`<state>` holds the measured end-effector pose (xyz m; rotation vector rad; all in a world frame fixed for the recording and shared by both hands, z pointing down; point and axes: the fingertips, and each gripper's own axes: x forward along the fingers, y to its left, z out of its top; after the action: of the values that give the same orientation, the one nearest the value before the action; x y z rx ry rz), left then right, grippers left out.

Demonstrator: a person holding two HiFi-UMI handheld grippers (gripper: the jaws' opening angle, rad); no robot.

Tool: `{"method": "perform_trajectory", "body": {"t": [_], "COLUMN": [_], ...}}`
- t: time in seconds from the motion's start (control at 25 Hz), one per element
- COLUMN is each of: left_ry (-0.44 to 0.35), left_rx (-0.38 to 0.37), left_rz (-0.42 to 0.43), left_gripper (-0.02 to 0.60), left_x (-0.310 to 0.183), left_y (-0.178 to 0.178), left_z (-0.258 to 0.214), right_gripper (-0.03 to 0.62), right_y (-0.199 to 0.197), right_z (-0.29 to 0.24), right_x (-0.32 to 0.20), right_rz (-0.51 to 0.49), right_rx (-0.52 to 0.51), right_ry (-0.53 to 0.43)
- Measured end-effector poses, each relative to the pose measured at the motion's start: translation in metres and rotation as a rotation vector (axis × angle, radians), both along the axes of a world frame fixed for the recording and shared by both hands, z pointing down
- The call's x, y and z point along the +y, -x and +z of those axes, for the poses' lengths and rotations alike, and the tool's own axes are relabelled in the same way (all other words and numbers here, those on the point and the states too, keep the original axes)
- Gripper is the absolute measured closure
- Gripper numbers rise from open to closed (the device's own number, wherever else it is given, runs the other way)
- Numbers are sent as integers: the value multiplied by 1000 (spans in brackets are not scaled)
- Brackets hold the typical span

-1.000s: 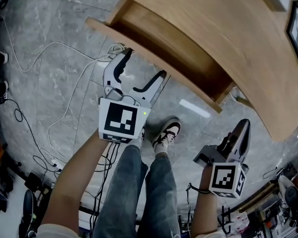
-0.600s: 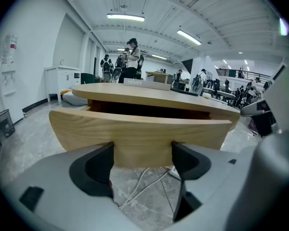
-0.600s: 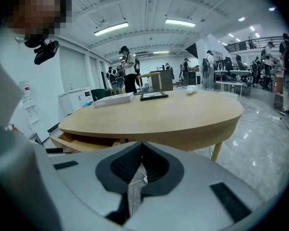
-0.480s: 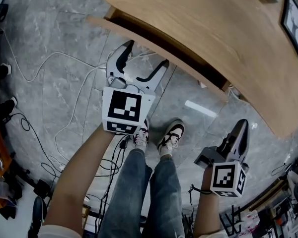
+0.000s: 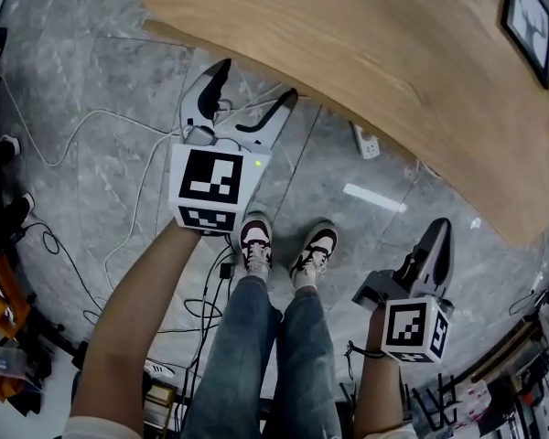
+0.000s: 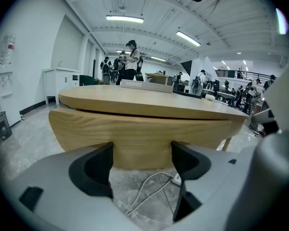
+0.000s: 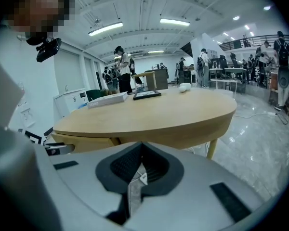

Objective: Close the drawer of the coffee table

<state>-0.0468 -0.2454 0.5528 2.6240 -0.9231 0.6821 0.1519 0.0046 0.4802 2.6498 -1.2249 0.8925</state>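
Note:
The oval wooden coffee table [image 5: 375, 53] fills the top of the head view. Its drawer front [image 6: 144, 134] sits nearly flush under the tabletop [image 6: 149, 105], with only a thin dark gap above it. My left gripper [image 5: 254, 80] is open, and both black fingertips [image 6: 94, 170] rest against or just short of the drawer front, nothing between them. My right gripper [image 5: 436, 240] hangs lower right of the table edge, away from it. It is shut and empty, its pads [image 7: 135, 165] pressed together. From that side the drawer front [image 7: 82, 141] shows at the left under the top.
White cables [image 5: 101, 126] and a power strip [image 5: 366, 140] lie on the grey marble floor below the table. The person's shoes [image 5: 284, 245] stand between the grippers. A dark framed object [image 5: 531, 16] lies on the tabletop. Clutter lines the left and lower right edges.
The drawer has slid from wide open to almost fully under the tabletop. My left gripper moved forward with it, still open. The right gripper stayed about where it was.

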Motion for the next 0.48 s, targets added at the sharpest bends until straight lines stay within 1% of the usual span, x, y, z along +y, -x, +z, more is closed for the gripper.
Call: {"method": "perform_trajectory", "body": {"t": [0.28, 0.48], "left_ry": [-22, -34], "left_rx": [7, 23], "left_rz": [0, -20], "left_gripper": [215, 215], "left_x": [-15, -25], "left_y": [-15, -21], "left_z": [1, 0], "right_gripper": [592, 592], "right_y": [-13, -15], "right_z": [3, 3], "right_x": [10, 15], "right_rz": [10, 18], "right_rx": [-4, -5], "right_ry": [3, -1]}}
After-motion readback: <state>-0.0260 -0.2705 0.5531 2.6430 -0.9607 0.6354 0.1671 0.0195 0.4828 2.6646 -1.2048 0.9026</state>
